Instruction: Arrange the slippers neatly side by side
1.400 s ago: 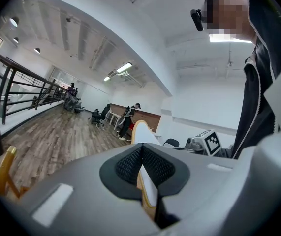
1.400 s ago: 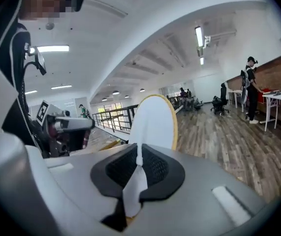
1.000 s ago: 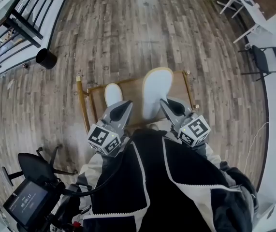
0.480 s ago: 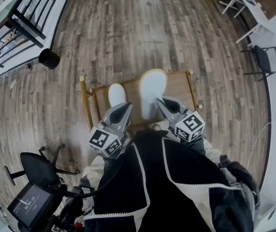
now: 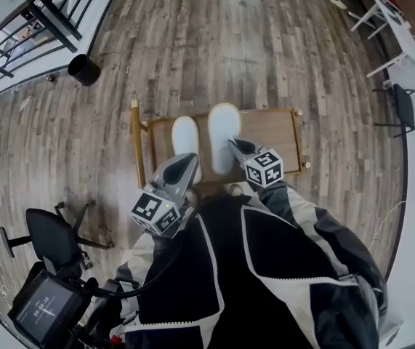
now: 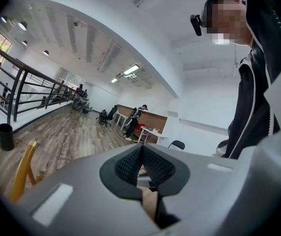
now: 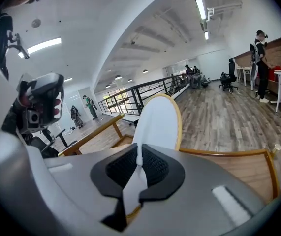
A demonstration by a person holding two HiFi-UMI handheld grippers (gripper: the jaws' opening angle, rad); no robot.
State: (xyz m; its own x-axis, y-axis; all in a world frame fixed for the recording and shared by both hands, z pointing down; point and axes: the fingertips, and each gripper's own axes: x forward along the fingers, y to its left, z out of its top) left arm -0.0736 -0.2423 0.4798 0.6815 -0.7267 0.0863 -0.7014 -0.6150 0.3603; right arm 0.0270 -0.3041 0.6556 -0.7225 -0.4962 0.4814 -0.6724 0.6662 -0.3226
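Two white slippers lie lengthwise on a low wooden rack on the floor. The left slipper rests flat, and its near end is hidden by my left gripper, which is shut with nothing in it. The right slipper, white with a tan edge, stands just beside it. My right gripper is shut on its near end. In the right gripper view the slipper rises from between the pads of the right gripper, with the rack's rail behind. The left gripper shows its jaws pressed together.
A black bin stands at the far left by a railing. An office chair and a screen are at the near left. A black chair and a white table stand at the right. Plank floor surrounds the rack.
My right gripper has gone down with the right slipper, which now sits low beside the left one. The left gripper has shifted slightly over the left slipper's near end.
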